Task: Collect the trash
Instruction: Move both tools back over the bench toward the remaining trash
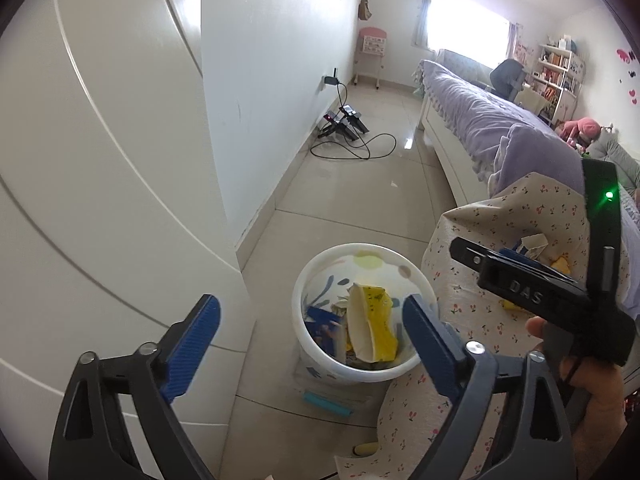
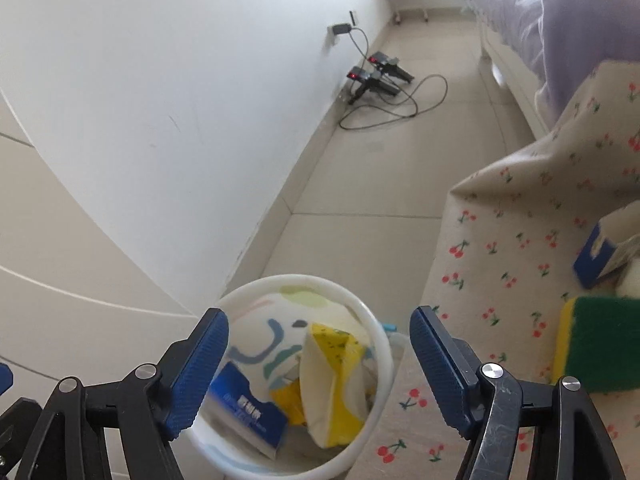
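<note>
A white bin (image 1: 360,246) with a painted pattern stands on the tiled floor. Inside it lie a crushed yellow-and-white paper cup (image 1: 372,328) and a blue pack (image 1: 320,324). My left gripper (image 1: 310,308) hovers above the bin, open, with nothing between its blue pads. My right gripper (image 2: 318,316) is also open and empty, directly over the bin's rim (image 2: 300,278), the cup (image 2: 332,380) and the blue pack (image 2: 248,412). In the left wrist view a hand holds it, and one of its black fingers (image 1: 472,256) reaches over the cherry-print tablecloth (image 1: 480,220).
On the tablecloth (image 2: 520,220) lie a green-and-yellow sponge (image 2: 600,344) and a torn blue carton (image 2: 596,264). A white door (image 1: 100,160) is close on the left. Chargers with cables (image 1: 344,124) sit by the wall. A lilac-covered bed (image 1: 480,120) runs along the right. A teal object (image 1: 326,404) lies beside the bin.
</note>
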The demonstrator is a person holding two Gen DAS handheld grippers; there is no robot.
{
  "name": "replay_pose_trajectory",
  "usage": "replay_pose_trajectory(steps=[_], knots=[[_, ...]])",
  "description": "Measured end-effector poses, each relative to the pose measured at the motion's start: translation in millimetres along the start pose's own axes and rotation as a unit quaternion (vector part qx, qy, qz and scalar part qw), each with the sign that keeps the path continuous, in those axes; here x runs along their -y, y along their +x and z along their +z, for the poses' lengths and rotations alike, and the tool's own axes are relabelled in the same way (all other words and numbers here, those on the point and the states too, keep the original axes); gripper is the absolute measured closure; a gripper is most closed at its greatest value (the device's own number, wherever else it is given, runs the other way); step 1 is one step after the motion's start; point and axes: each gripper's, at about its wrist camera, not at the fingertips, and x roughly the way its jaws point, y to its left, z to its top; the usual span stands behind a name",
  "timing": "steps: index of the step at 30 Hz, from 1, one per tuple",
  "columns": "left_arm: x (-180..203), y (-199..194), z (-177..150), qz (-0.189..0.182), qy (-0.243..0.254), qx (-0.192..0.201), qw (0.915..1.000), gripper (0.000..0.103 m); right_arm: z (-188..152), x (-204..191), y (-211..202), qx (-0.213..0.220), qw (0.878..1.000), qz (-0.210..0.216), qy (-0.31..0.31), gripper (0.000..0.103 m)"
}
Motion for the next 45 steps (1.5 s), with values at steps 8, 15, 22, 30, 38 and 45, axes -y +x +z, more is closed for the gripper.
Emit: replay_pose_trajectory(steps=[8,15,22,30,38,45], knots=[[21,-16,3,-0.013,0.015,0.015,0.9997,0.0,-3,1,-47,0.018,0.998,-0.037,-0.038,0.008],[45,-30,2,-0.031,0.035,0.023,0.9986,0.0,-7,20,-88,0.03,0.996,-0.064,-0.045,0.002],[73,-37,-1,-0.053,0.062,0.022,0.9964,0.0,-13,53,-130,0.044,0.993,-0.103,-0.042,0.001],[114,-39,-6,-0.095,0.075,0.012,0.9926,0.0,-27,93,-167,0.044,0.99,-0.125,-0.042,0.001],[169,-31,-18,-0.118,0.116,-0.003,0.9863,0.0,-45,146,-191,0.032,0.987,-0.158,-0.02,0.001],[218,-25,-30,-0.139,0.155,-0.015,0.9781,0.0,-55,185,-212,0.034,0.983,-0.181,0.005,0.001]])
